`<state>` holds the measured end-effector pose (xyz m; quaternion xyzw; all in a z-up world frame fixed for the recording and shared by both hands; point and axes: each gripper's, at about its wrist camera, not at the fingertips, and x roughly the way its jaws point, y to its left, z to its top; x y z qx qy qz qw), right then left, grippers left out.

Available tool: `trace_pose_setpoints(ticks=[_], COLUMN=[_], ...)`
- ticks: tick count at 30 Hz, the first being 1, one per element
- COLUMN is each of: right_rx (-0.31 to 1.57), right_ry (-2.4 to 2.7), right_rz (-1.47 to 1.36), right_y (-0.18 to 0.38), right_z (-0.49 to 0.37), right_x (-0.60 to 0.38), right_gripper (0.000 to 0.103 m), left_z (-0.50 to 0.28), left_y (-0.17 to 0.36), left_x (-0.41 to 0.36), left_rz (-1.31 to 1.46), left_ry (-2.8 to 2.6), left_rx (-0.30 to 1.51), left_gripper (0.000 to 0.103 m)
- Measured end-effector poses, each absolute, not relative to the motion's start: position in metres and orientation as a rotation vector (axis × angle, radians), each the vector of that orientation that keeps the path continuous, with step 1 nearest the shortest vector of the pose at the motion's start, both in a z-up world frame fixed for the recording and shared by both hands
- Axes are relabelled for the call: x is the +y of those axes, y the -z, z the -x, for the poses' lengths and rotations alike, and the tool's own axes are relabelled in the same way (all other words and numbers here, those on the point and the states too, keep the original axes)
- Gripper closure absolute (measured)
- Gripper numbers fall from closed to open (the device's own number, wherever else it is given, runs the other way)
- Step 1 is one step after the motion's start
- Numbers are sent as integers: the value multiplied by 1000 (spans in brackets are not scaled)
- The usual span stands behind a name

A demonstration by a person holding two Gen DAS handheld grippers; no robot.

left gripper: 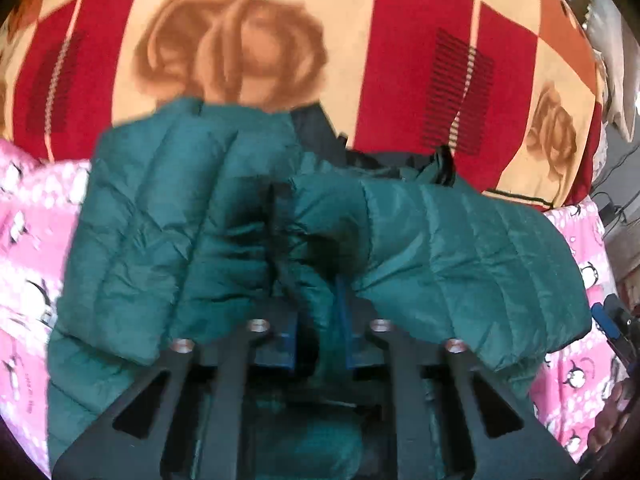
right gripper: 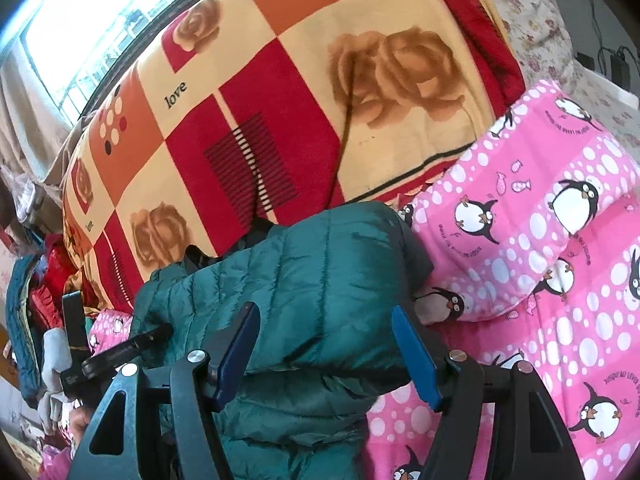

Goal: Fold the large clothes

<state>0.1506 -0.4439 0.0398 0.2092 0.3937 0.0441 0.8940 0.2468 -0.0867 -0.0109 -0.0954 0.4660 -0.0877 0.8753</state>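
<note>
A dark green quilted puffer jacket lies bunched on a pink penguin-print bedsheet. My left gripper is shut on a fold of the jacket, with green fabric pinched between its blue pads. In the right wrist view the jacket is a folded heap. My right gripper is open, its blue pads spread on either side of the jacket's near fold, holding nothing. The left gripper shows at the left edge of that view, buried in the fabric.
A large red, orange and cream rose-print quilt is rolled up behind the jacket, also in the right wrist view. A pink penguin pillow lies to the right. A pile of clothes sits at far left.
</note>
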Motion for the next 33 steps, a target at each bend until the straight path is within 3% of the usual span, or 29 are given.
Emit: trace_pose_setpoints(ticks=[10, 23, 30, 33], right_rx=[815, 921, 993, 989], right_ry=[-107, -182, -121, -152], right_rz=[-451, -246, -107, -112], right_y=[-39, 0, 49, 39], right_z=[-167, -230, -266, -264], right_x=[-432, -344, -311, -316], right_gripper=[37, 39, 40, 40], left_z=[-240, -243, -237, -232], left_y=[-58, 10, -1, -17], left_x=[-22, 27, 22, 26], left_rz=[205, 205, 154, 146], left_ry=[57, -64, -42, -25], left_rx=[769, 903, 886, 864], left_gripper=[97, 97, 96, 85])
